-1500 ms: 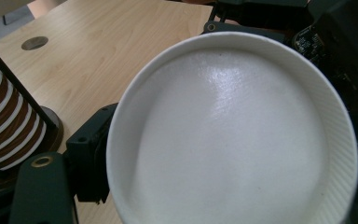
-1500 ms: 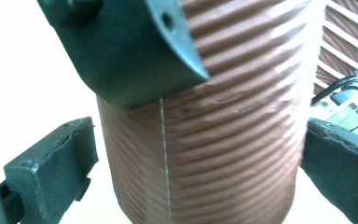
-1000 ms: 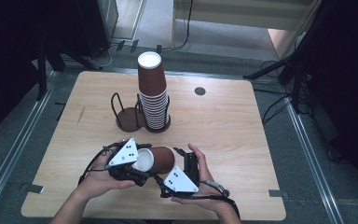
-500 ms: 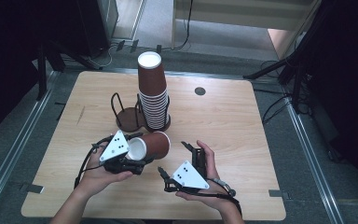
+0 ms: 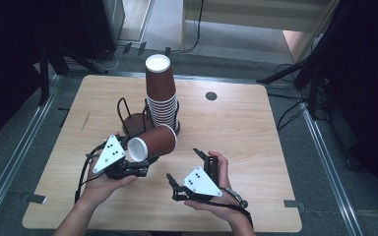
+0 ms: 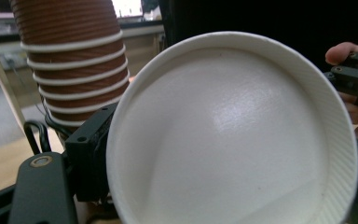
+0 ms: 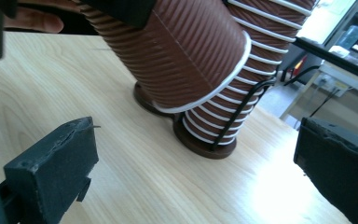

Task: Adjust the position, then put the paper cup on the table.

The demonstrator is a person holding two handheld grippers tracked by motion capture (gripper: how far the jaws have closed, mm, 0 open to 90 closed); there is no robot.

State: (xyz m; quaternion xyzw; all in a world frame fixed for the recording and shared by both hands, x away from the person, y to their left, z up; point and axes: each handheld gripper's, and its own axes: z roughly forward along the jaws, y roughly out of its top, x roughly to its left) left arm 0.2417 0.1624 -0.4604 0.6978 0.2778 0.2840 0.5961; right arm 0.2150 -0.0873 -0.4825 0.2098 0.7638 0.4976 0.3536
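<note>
- Left gripper (image 5: 145, 162): clamped on brown cup (image 5: 152, 142), tipped sideways above desk (image 5: 256, 128).
- Right gripper (image 5: 187, 169): jaws wide, empty.
- Cup stack (image 5: 161, 101): upright at 12 o'clock.

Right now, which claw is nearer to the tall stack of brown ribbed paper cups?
Left. The left claw, gripping a single brown cup, sits just in front of the stack. The right claw is open, farther back and to the stack's right.
</note>
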